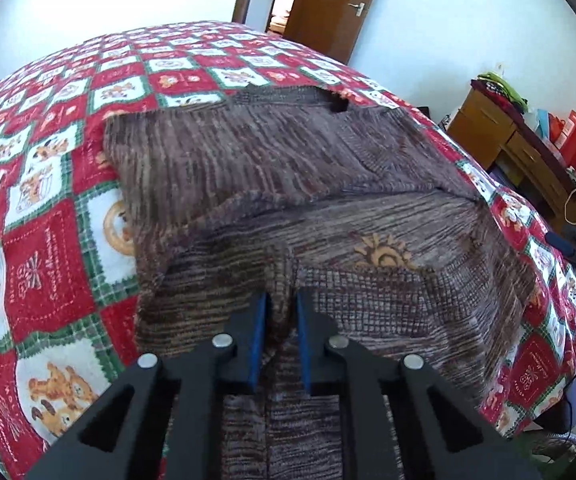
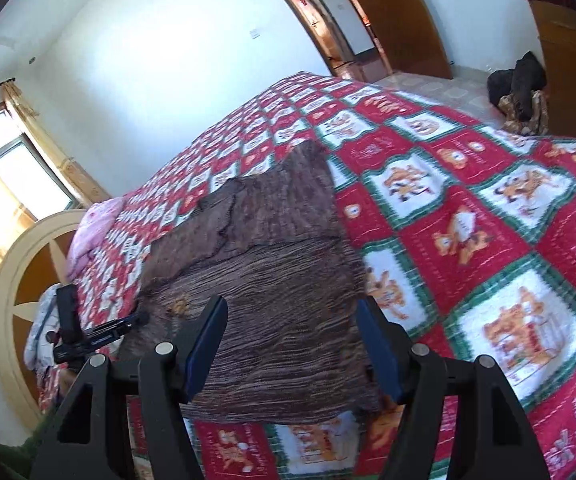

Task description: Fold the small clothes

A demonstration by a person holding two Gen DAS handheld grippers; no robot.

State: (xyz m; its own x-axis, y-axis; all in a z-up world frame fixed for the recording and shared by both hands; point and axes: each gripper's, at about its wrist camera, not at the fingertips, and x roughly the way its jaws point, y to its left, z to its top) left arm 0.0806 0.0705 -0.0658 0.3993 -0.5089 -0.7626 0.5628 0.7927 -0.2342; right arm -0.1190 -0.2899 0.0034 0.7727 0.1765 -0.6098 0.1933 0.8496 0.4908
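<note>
Brown knitted sweater [image 1: 328,184] lies on red-green checkered teddy-bear bedspread [image 1: 48,208]; left gripper [image 1: 281,300] clenched on a pinched fold of it, right gripper [image 2: 292,320] spread wide above its near edge, gripping nothing

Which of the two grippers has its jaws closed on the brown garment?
The left gripper: its jaws pinch the brown garment. The right gripper stands open.

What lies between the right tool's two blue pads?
In the right wrist view, the right tool stands open, and the near edge of the brown striped knitted garment spans the gap between its pads, lying on the red-and-white checked quilt.
</note>
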